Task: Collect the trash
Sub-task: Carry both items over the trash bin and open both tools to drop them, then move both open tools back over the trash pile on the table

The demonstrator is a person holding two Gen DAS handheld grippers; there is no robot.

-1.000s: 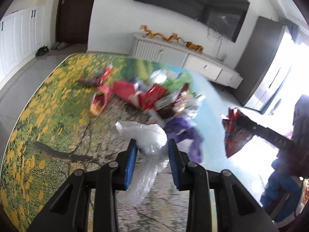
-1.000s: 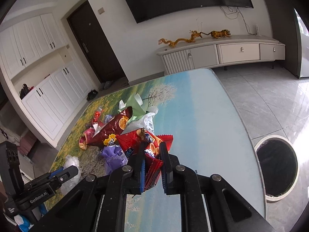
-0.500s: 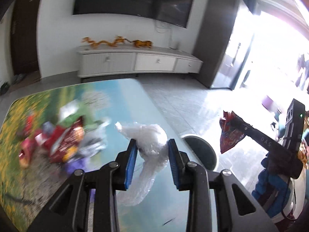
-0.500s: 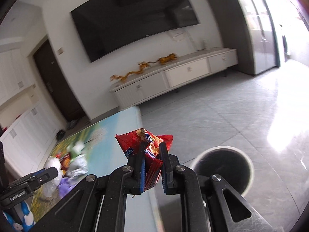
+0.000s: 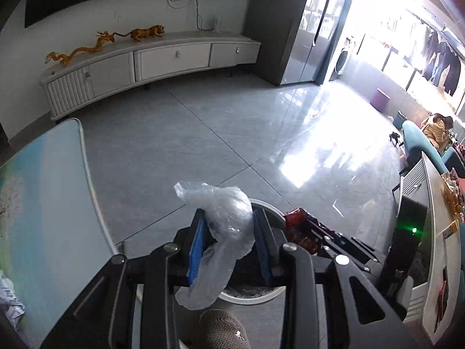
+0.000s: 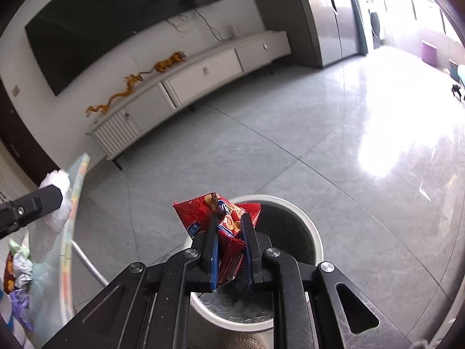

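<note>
both tongs swung off table (image 5: 52, 197) — now over bin (image 6: 305, 226)

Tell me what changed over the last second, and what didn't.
Both grippers swung away from the trash pile on the table and now hang over the white bin on the floor. Unchanged: the left gripper still clamps the clear plastic bag, the right gripper still clamps the red snack wrapper. Nothing released.

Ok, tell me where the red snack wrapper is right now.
In the right wrist view, the red snack wrapper is clamped in the right gripper, directly above the white trash bin on the floor.
</note>
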